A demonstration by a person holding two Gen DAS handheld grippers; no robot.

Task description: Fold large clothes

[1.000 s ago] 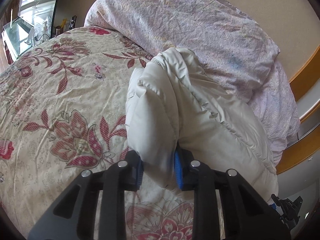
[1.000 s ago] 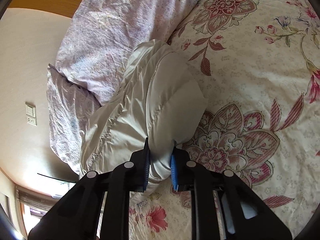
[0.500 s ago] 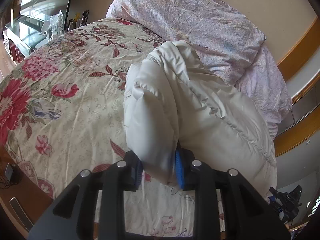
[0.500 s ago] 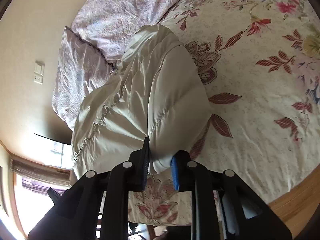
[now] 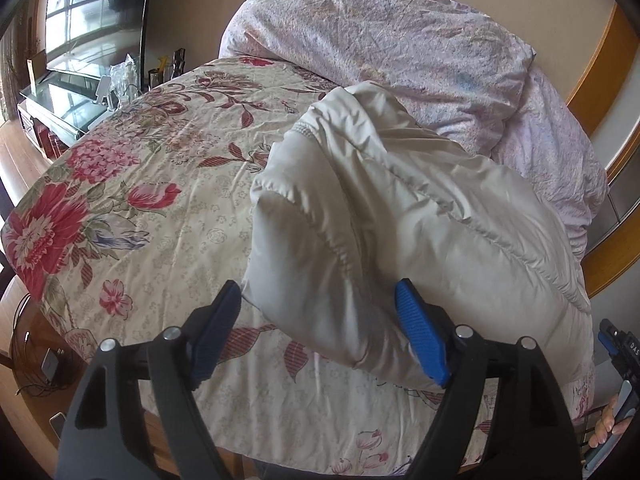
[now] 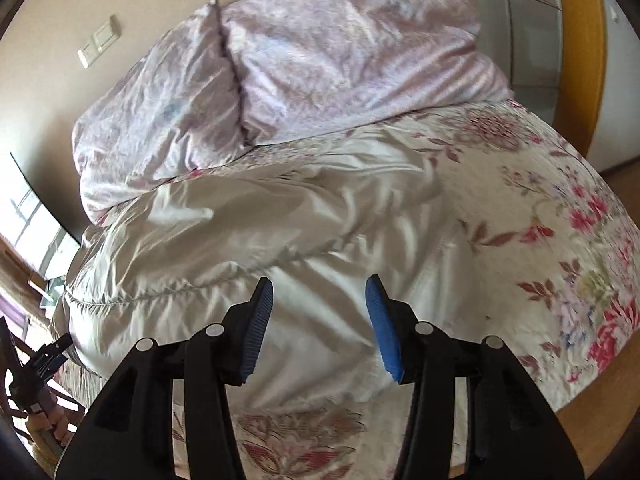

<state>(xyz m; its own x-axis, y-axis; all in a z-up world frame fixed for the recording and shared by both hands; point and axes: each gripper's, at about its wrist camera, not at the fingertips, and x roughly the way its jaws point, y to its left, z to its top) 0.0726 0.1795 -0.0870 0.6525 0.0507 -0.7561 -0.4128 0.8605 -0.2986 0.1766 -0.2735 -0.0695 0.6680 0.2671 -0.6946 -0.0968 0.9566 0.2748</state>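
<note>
A cream puffy jacket point(image 5: 384, 216) lies folded in a bundle on the floral bedspread point(image 5: 152, 184), its far end against the lilac duvet. My left gripper point(image 5: 318, 320) is open, its blue pads wide apart on either side of the jacket's near corner. In the right wrist view the jacket point(image 6: 248, 240) spreads across the bed, blurred by motion. My right gripper point(image 6: 320, 304) is open just above the jacket's near edge and holds nothing.
A crumpled lilac duvet point(image 5: 400, 40) is heaped at the head of the bed, also in the right wrist view point(image 6: 320, 60). A glass TV stand point(image 5: 60, 108) stands past the bed's left side. A wooden frame point(image 5: 612, 92) runs along the right. The bed's near edge point(image 5: 280, 432) drops to wooden floor.
Both grippers have opened and let go of the jacket, which now rests on the bed. The right gripper has swung round to face the headboard side.
</note>
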